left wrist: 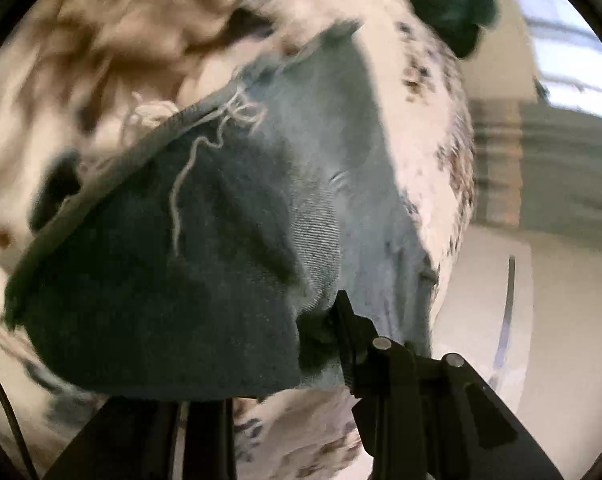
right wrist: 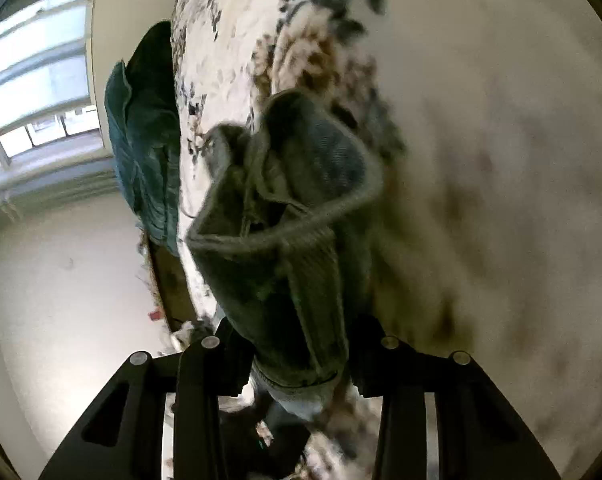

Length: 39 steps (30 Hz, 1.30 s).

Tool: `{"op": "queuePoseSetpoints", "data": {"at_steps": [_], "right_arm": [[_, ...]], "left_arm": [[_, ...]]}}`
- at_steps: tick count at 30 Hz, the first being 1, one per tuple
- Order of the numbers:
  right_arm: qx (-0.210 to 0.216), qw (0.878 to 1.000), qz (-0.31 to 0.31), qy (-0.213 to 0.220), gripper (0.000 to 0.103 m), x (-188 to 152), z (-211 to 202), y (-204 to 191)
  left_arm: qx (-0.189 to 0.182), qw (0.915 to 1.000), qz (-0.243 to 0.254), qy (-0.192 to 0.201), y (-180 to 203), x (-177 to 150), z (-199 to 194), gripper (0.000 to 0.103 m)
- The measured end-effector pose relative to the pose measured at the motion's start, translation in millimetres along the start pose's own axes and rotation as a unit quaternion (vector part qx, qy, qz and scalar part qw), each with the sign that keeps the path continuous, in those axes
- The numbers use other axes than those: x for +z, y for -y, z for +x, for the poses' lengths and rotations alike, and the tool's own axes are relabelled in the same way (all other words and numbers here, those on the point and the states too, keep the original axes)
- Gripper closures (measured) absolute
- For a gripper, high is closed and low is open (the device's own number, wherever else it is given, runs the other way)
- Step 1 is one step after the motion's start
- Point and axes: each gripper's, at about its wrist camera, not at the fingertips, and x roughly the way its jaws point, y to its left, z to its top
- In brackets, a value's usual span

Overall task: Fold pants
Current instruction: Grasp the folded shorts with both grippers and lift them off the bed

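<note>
The blue denim pants fill the middle of the left wrist view, a frayed leg end with loose white threads hanging over the floral bedspread. My left gripper is shut on the denim's lower edge; only its right finger shows, the left one is under the cloth. In the right wrist view the pants' waistband end bunches up between my fingers. My right gripper is shut on this denim and holds it above the bedspread.
A dark teal pillow lies at the bed's far end, also in the left wrist view. A window and white wall lie beyond the bed's edge. Pale floor shows at the right.
</note>
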Motion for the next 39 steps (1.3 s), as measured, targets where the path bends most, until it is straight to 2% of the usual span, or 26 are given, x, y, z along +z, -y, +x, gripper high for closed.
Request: {"op": "queuePoseSetpoints", "data": {"at_steps": [2, 3, 4, 5, 6, 8, 10, 12, 13, 14, 15, 17, 19, 25, 30, 35, 39], "right_arm": [[-0.003, 1.000, 0.008, -0.009, 0.059, -13, 0, 10], [-0.020, 1.000, 0.006, -0.015, 0.056, -16, 4, 16], [-0.039, 0.999, 0.007, -0.018, 0.046, -17, 4, 24], [-0.050, 0.999, 0.006, -0.018, 0.042, -15, 7, 30], [-0.049, 0.999, 0.005, -0.019, 0.042, -13, 11, 35], [-0.032, 0.999, 0.009, -0.017, 0.034, -8, 17, 45], [-0.010, 1.000, 0.015, -0.008, 0.027, -5, 22, 50], [-0.003, 1.000, 0.015, 0.005, 0.026, -2, 28, 49], [-0.007, 1.000, 0.012, 0.010, 0.026, -2, 31, 48], [-0.017, 1.000, 0.007, 0.021, 0.036, -4, 31, 43], [-0.022, 0.999, 0.003, 0.029, 0.043, -6, 29, 39], [-0.020, 0.999, 0.009, 0.038, 0.060, -13, 22, 31], [-0.023, 0.999, 0.016, 0.042, 0.064, -24, 10, 22], [0.000, 0.999, 0.013, 0.045, 0.068, -74, -32, -47], [0.027, 0.998, 0.001, 0.049, 0.068, -115, -44, -127], [0.044, 0.997, -0.021, 0.056, 0.068, -173, -25, -211], [0.059, 0.996, -0.037, 0.055, 0.068, -224, 24, -282]], "left_arm": [[0.008, 0.9998, 0.016, -0.004, -6, 8, 2, 0.075], [0.014, 0.9998, 0.006, -0.010, -13, 12, 9, 0.072], [0.015, 0.9996, -0.020, -0.016, -25, 20, 17, 0.072], [0.006, 0.9988, -0.046, -0.017, -37, 24, 22, 0.072], [-0.001, 0.9981, -0.059, -0.015, -49, 21, 24, 0.070], [-0.004, 0.9972, -0.074, -0.004, -58, 25, 28, 0.070], [0.005, 0.9972, -0.074, 0.007, -57, 24, 30, 0.070], [0.014, 0.9971, -0.073, 0.018, -46, 24, 36, 0.071], [0.023, 0.9973, -0.066, 0.023, -39, 24, 34, 0.074], [0.027, 0.9978, -0.053, 0.028, -31, 25, 31, 0.083], [0.034, 0.9982, -0.041, 0.028, -19, 25, 28, 0.087], [0.045, 0.9985, -0.016, 0.026, -3, 28, 16, 0.091], [0.053, 0.9983, 0.005, 0.022, 22, 35, 5, 0.092], [0.051, 0.9971, 0.055, 0.012, 64, 54, -74, 0.093], [0.042, 0.9961, 0.077, 0.012, 95, 83, -141, 0.093], [0.016, 0.9979, 0.062, 0.011, 98, 142, -216, 0.093], [-0.004, 0.9975, 0.067, 0.023, 89, 212, -291, 0.093]]}}
